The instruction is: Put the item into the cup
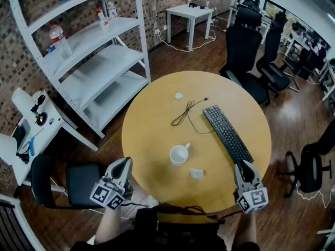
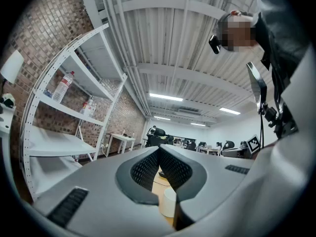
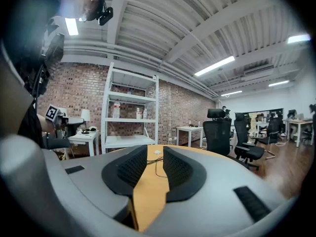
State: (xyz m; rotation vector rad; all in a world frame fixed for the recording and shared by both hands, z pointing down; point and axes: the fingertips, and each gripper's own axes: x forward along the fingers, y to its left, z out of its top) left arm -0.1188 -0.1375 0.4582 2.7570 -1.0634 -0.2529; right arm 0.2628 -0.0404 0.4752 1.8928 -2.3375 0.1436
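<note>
A white cup (image 1: 179,154) with its handle to the right stands upright on the round wooden table (image 1: 152,135), near the front. A small crumpled white item (image 1: 196,173) lies just right of and in front of it. My left gripper (image 1: 125,162) hangs at the table's front left edge, left of the cup, with its jaws shut and empty. In the left gripper view the cup (image 2: 169,201) shows below the closed tips (image 2: 159,149). My right gripper (image 1: 244,164) is at the front right edge, its jaws a little apart, with nothing between them (image 3: 155,152).
A black keyboard (image 1: 227,133) lies diagonally on the right, its near end by my right gripper. A dark cable (image 1: 186,113) and another small white piece (image 1: 179,95) lie further back. A black chair (image 1: 73,184) stands under my left gripper, white shelving (image 1: 99,61) behind it.
</note>
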